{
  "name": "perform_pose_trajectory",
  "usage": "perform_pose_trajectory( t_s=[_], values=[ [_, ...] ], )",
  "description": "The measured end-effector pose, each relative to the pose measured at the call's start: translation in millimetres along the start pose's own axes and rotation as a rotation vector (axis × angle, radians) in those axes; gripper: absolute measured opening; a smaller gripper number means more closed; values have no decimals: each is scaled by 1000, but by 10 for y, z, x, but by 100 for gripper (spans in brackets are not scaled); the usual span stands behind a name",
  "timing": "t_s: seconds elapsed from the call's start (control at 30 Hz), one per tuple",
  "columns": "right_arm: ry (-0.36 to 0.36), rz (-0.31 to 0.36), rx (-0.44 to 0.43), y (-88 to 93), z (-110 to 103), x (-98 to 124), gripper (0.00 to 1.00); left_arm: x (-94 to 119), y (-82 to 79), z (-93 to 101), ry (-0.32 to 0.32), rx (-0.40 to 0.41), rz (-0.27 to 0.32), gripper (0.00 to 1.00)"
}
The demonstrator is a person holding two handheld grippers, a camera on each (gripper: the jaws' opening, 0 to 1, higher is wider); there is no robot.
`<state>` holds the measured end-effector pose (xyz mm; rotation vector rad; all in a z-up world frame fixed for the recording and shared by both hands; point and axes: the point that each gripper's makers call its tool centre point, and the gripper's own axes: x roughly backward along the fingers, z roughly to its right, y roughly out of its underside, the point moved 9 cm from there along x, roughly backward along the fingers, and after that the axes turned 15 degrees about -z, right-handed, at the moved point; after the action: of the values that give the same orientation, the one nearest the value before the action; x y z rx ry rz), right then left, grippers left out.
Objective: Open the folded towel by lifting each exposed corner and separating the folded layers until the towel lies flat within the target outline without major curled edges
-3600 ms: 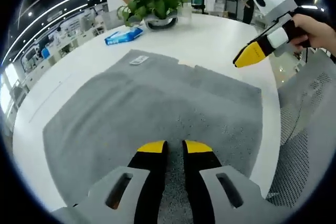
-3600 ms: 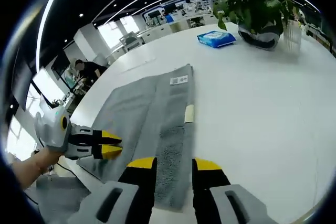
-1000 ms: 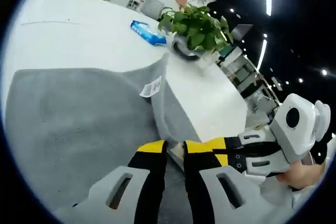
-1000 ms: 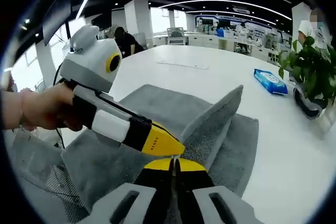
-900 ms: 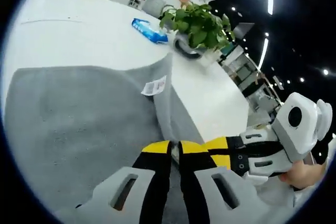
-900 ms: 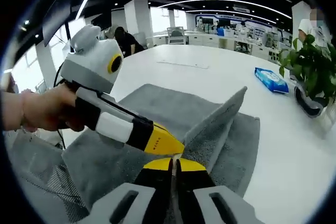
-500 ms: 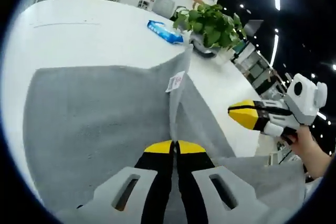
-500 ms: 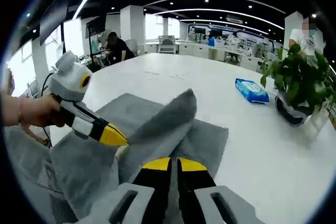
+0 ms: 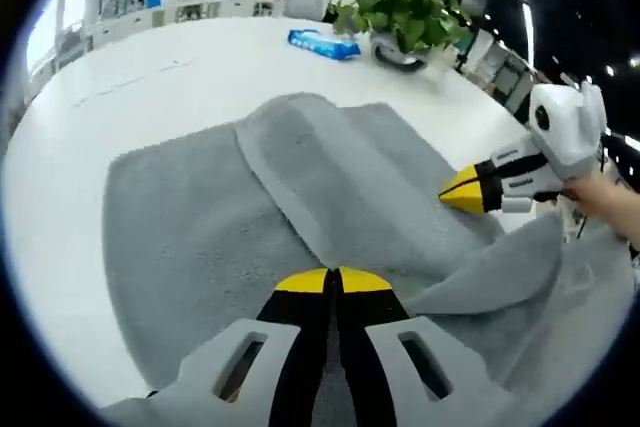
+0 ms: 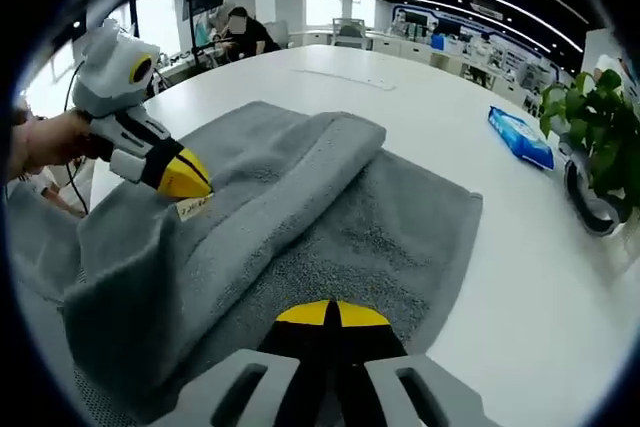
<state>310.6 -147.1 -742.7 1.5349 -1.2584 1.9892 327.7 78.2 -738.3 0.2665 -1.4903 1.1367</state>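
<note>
Left gripper view shows your left tongs [image 9: 331,279] closed on the grey towel [image 9: 200,237], pinching a raised layer at its near edge. Your right tongs [image 9: 452,190] come in from the right, their yellow tips pressed into the same lifted layer further along, with cloth bunched around them. In the right gripper view the right tongs [image 10: 327,314] are together with towel cloth pinched between them, and the left tongs [image 10: 183,175] sit off to the left beside a small white label [image 10: 193,208].

The towel lies on the white tabletop [image 9: 150,77], part spread flat and part heaped in a thick fold that runs away from you toward the potted plant [image 9: 400,12] and the blue packet [image 9: 322,43]. That fold's long axis points away from both tongs, so the layer you hold probably has to travel across it, toward the near and right side. Both hands are about equally close to the held edge; I'd judge they should pull apart evenly to keep it from curling.
</note>
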Motion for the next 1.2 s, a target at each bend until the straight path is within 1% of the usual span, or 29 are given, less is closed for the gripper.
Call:
perform_pose_trajectory(
  t_s=[0.1,0.2,0.27,0.3,0.33,0.47,0.63,0.7,0.83,1.0,1.03,1.2],
  values=[
    [2,-6,-2,5,-1,12,0,7,2,8,-16,-33,-7,1],
    [32,-18,20,30,36,23,0,21,19,-24,-21,-39,-8,1],
    [21,-11,16,40,49,24,0,33,36,-44,-32,-47,-14,0],
    [19,-13,11,41,58,20,0,45,59,-76,-58,-89,-26,0],
    [24,-16,13,40,57,21,0,47,63,-79,-58,-100,-21,0],
    [48,-23,40,46,74,29,0,87,90,-115,-77,-112,-35,0],
    [71,-36,42,76,132,49,0,126,124,-156,-96,-135,-45,0],
    [93,-45,45,94,163,62,0,140,136,-180,-106,-143,-49,0],
    [84,-53,51,93,184,63,0,179,167,-223,-131,-167,-62,0],
    [98,-68,85,84,181,62,0,238,212,-308,-154,-166,-75,0],
    [111,-79,99,88,190,73,0,249,221,-323,-159,-164,-78,0],
    [122,-96,112,100,213,89,0,307,282,-415,-189,-171,-100,0]
  ],
)
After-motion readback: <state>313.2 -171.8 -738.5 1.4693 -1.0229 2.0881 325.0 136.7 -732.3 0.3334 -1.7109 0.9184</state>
